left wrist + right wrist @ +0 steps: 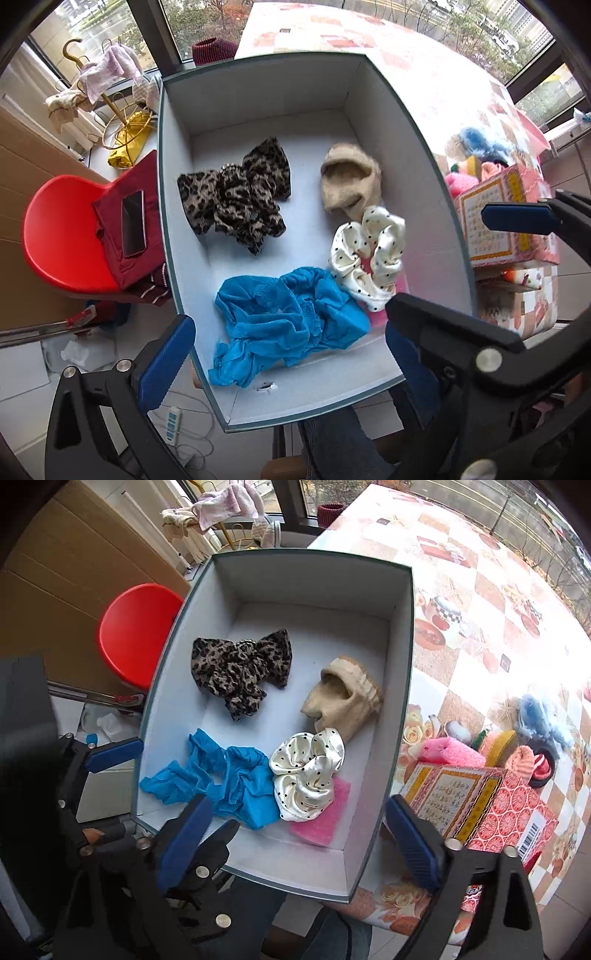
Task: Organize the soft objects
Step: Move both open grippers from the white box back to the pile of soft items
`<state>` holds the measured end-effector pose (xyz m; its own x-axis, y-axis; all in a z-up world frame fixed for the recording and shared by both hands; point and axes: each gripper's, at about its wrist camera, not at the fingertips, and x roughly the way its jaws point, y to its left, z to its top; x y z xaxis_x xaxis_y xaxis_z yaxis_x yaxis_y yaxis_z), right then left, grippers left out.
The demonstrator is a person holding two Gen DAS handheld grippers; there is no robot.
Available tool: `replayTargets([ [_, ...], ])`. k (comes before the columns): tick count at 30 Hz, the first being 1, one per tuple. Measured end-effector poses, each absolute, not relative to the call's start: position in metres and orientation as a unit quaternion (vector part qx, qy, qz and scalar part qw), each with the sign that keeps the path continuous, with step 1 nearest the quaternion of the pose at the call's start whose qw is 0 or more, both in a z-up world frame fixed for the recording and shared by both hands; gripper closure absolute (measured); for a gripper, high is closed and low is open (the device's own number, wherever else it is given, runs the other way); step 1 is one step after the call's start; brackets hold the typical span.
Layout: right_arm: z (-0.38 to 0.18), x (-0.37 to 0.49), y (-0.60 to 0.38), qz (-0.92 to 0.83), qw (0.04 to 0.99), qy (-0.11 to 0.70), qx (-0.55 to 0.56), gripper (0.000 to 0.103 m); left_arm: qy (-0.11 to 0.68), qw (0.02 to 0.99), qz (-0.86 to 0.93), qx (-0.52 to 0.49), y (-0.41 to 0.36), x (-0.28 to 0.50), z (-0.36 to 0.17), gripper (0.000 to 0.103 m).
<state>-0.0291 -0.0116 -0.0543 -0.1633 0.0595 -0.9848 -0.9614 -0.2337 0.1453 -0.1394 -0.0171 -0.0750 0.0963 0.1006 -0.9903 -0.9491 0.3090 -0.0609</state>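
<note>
A white box with a grey rim [258, 110] [295, 590] stands at the table's near left corner. In it lie a leopard-print scrunchie [236, 199] [240, 668], a beige knit piece [351, 181] [343, 694], a cream polka-dot scrunchie [369, 254] [306, 775], a blue fabric piece [288, 321] [229, 782] and a pink sponge [321, 816]. My left gripper [291, 354] is open and empty above the box's near edge. My right gripper [299, 823] is open and empty above the box's near right part.
Right of the box stands a pink patterned carton [476, 805] [506, 221]. More soft things lie behind it: a pink sponge [450, 753], a blue fluffy piece [543, 716], pink knit items [532, 764]. A red chair [70, 236] [136, 635] with a phone [133, 221] stands left.
</note>
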Motion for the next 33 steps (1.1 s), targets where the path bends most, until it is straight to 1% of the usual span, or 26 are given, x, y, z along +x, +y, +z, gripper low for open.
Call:
replayTargets([
  [10,-0.027,-0.031,-0.004,0.633,0.420,0.444,-0.475,0.001,0.511,0.625,0.432,-0.403,-0.007,-0.144,-0.048,0.000],
  [24,-0.007,-0.031,0.011,0.644,0.425,0.432,-0.467,0.001,0.510,0.627,0.442,-0.389,0.006,-0.141,-0.029,0.000],
  [33,0.008,-0.012,0.017,0.649,0.434,0.441,-0.444,0.001,0.507,0.644,0.425,-0.383,0.016,-0.119,-0.011,0.000],
])
